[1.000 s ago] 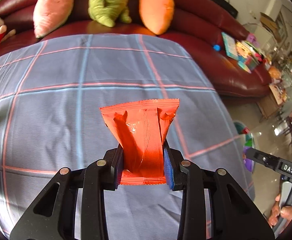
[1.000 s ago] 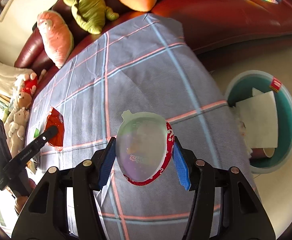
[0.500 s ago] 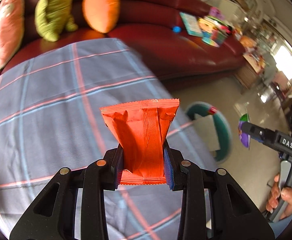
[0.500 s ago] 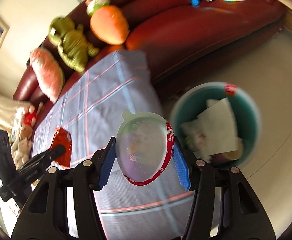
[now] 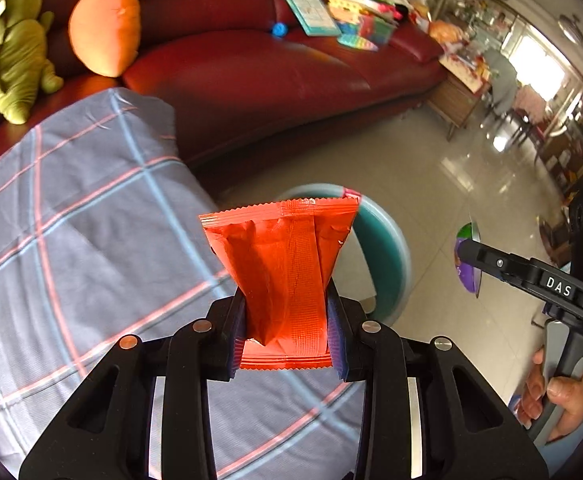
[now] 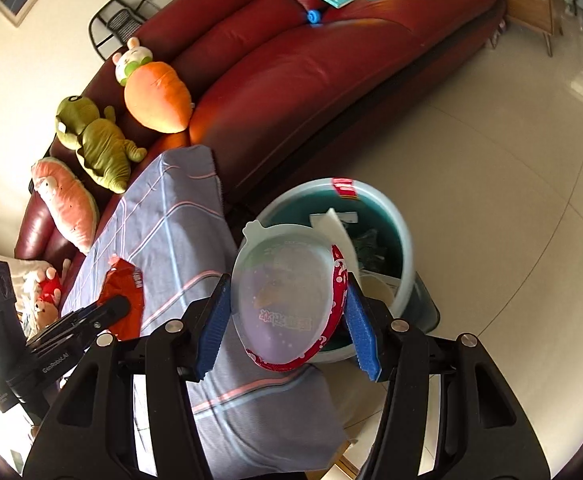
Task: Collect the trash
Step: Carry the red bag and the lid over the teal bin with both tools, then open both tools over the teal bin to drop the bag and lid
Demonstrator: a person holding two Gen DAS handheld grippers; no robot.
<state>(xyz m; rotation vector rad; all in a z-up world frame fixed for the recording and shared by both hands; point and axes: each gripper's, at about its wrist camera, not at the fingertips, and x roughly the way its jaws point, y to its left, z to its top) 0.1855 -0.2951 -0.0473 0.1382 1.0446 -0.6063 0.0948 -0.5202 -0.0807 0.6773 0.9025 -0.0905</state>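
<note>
My left gripper (image 5: 287, 334) is shut on an orange snack wrapper (image 5: 281, 268), held upright above the table's right edge. It also shows in the right wrist view (image 6: 125, 300). My right gripper (image 6: 287, 316) is shut on a round plastic lid (image 6: 287, 296) with a red rim, held just left of the teal trash bin (image 6: 405, 236) on the floor. The bin holds white paper (image 6: 333, 226) and other scraps. In the left wrist view the bin (image 5: 387, 252) sits behind the wrapper, and the right gripper (image 5: 467, 256) with its lid is at the right.
A grey plaid cloth (image 5: 71, 240) covers the table (image 6: 171, 216). A dark red sofa (image 6: 291, 72) stands behind it with plush toys (image 6: 155, 92) and books (image 5: 311, 14). Pale tiled floor (image 6: 511, 200) lies to the right of the bin.
Both grippers have swung right, from over the table toward the bin, each still holding its piece of trash. The bin is now closer and larger in both views.
</note>
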